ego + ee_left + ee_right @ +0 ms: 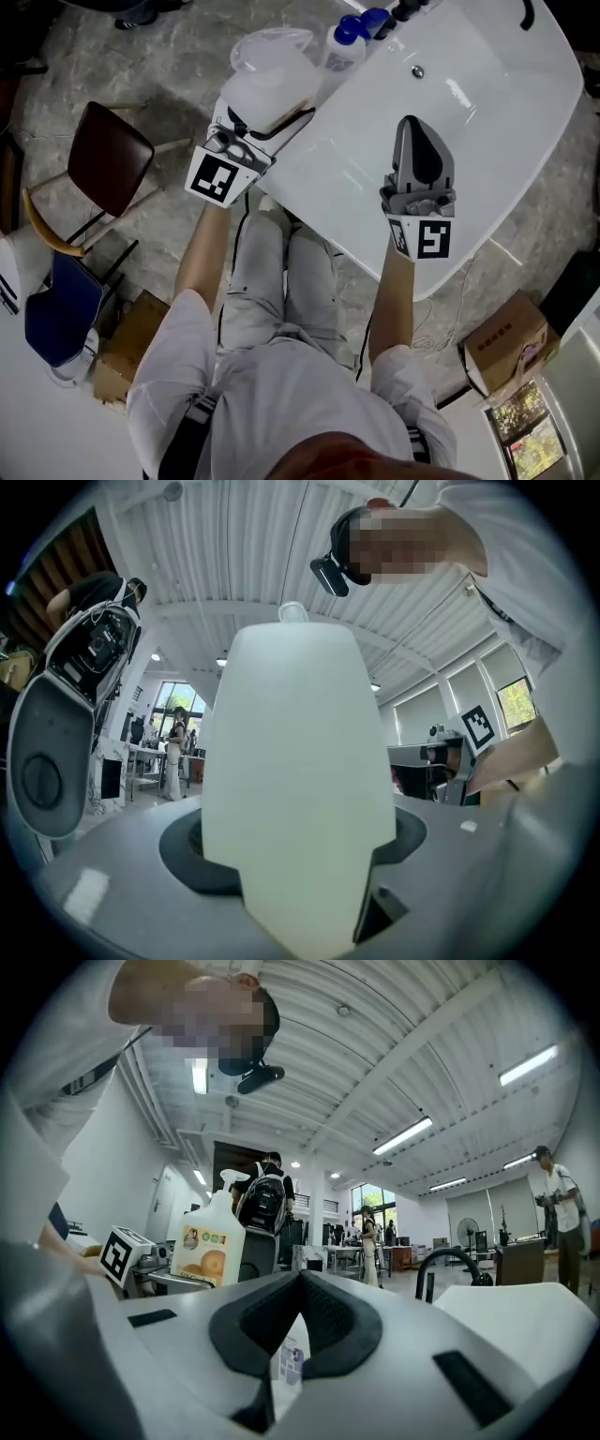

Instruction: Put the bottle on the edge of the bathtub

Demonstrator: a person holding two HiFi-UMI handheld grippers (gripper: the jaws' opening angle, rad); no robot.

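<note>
A large translucent white bottle point(270, 77) with an orange label point(211, 1241) sits between the jaws of my left gripper point(255, 124), which is shut on its body. In the left gripper view the bottle point(295, 761) fills the middle, cap up. In the head view it is over the near left corner of the white bathtub point(487, 141); I cannot tell whether it rests on the rim. My right gripper point(411, 127) is over the tub's basin with its jaws together and nothing held. In its own view the right gripper point(298, 1283) has its pads meeting.
Blue-capped bottles point(354, 30) stand on the tub's far left rim. A black faucet point(450, 1269) rises at the far end. On the floor are a brown chair point(111, 155), a blue seat point(58, 314) and cardboard boxes point(506, 342). People stand far off in the room.
</note>
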